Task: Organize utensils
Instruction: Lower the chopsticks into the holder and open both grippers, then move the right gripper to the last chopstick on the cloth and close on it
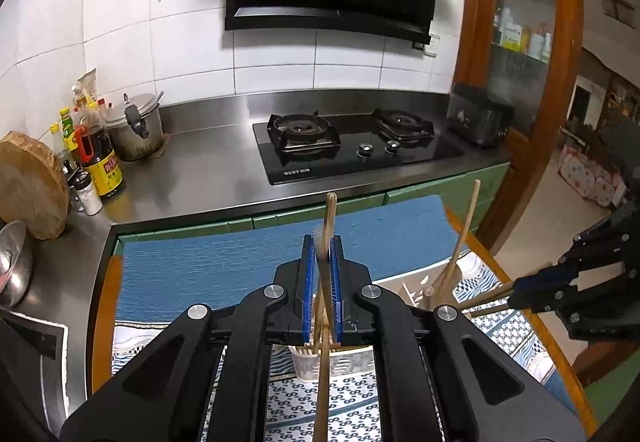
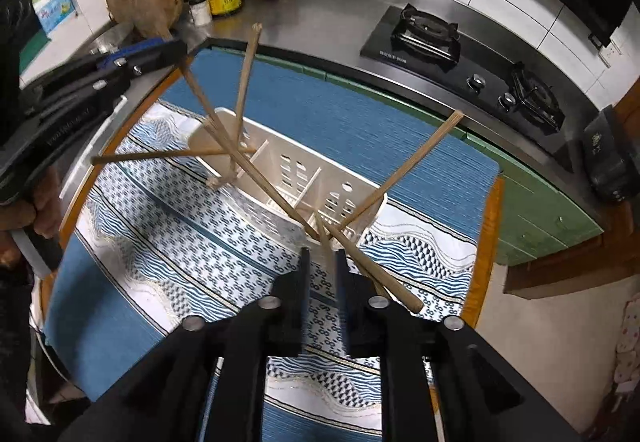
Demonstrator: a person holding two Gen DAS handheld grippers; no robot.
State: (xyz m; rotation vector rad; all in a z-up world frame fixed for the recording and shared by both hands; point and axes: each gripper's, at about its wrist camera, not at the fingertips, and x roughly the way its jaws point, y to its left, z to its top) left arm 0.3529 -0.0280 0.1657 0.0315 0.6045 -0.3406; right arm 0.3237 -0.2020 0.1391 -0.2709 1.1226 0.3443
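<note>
Left gripper (image 1: 323, 274) clamped on a wooden chopstick (image 1: 329, 226), its lower end down in the white slotted utensil holder (image 2: 304, 182). Right gripper (image 2: 322, 274) narrowly parted around a blurred chopstick (image 2: 326, 242) above the holder's near compartment; contact not clear. Several chopsticks already leaning in the compartments, splayed, so sorting judged well under way. Holder mid-table on the patterned cloth (image 2: 168, 226), clear of the table's wooden edge (image 2: 490, 242); open room all round.

A slotted utensil caddy (image 2: 320, 186) stands on a patterned cloth (image 2: 168, 226) over a table mat (image 2: 400, 146). Several chopsticks (image 2: 404, 170) lean in its compartments. Behind the table runs a counter (image 1: 208, 166) with a gas hob (image 1: 352, 142); bottles (image 1: 96, 154) and a pot (image 1: 136, 126) stand at its left end.
</note>
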